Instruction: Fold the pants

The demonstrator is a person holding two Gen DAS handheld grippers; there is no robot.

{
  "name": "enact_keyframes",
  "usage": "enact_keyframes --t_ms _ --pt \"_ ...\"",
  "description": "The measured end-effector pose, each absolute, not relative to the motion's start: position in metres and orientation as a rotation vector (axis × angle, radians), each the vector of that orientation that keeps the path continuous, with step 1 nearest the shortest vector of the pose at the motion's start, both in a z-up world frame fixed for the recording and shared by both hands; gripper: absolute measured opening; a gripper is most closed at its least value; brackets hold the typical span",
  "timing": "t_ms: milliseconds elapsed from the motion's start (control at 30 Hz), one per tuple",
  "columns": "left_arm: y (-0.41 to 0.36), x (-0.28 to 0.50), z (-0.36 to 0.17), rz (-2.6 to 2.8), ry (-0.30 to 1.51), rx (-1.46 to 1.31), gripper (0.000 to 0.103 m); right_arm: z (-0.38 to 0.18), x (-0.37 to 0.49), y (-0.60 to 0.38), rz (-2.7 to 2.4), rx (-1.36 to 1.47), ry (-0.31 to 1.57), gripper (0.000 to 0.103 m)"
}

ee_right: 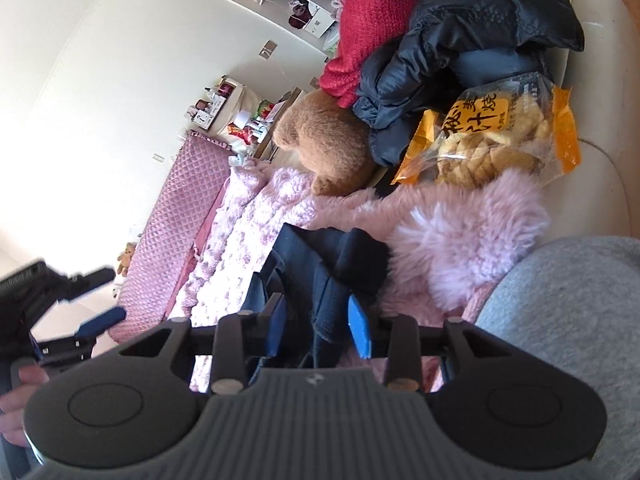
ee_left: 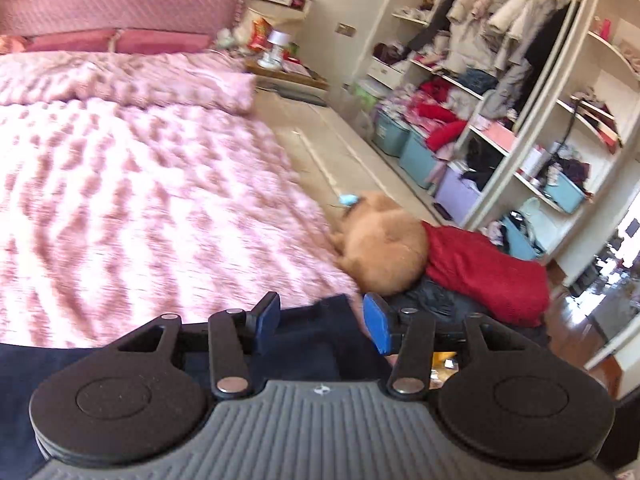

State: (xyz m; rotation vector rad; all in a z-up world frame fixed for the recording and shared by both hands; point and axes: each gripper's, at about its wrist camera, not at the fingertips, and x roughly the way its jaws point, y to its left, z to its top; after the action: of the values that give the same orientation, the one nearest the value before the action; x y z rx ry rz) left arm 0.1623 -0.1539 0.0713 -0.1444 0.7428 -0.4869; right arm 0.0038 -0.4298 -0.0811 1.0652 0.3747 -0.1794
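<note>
The left gripper stands with its blue pads apart; the dark navy pants lie beneath and between them, but the pads do not press on the cloth. The right gripper is turned on its side, its jaws partly spread, with a bunched fold of the pants hanging in the gap. Whether the pads touch the cloth there is unclear, but they do not clamp it. In the right wrist view the left gripper shows at the left edge, jaws apart, with a hand below it.

The pants rest on the near edge of a fluffy pink blanket that covers the bed. Just past them lies a brown plush toy, touching a red knit garment and a dark puffy jacket. A snack bag sits beside the jacket. A grey-clad leg fills the near right corner.

Further off are pink pillows, a quilted headboard, a cluttered nightstand, and open wardrobe shelves full of clothes.
</note>
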Motion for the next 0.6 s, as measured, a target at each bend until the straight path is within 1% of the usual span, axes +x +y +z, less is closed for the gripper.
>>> enact_keyframes --t_ms 100,233,267,333,400,600 --pt "-0.109 0.162 0.071 -0.330 0.729 -0.101 0.057 -0.081 0.010 -0.428 -0.090 1.101 0.383 0.037" --pt "-0.058 0.155 0.053 -0.164 0.779 -0.048 0.057 -0.081 0.024 -0.417 0.047 1.137 0.442 0.039" --pt "-0.049 0.153 0.046 -0.144 0.794 -0.050 0.057 -0.083 0.029 -0.413 0.082 1.152 0.465 0.042" --pt "-0.027 0.149 0.027 -0.117 0.847 -0.086 0.057 -0.086 0.040 -0.408 0.131 1.181 0.501 0.051" --pt "-0.013 0.148 0.006 -0.135 0.908 -0.127 0.057 -0.090 0.054 -0.404 0.159 1.213 0.546 0.056" --pt "-0.009 0.143 -0.042 -0.148 0.959 -0.082 0.055 -0.091 0.091 -0.399 0.131 1.226 0.629 0.057"
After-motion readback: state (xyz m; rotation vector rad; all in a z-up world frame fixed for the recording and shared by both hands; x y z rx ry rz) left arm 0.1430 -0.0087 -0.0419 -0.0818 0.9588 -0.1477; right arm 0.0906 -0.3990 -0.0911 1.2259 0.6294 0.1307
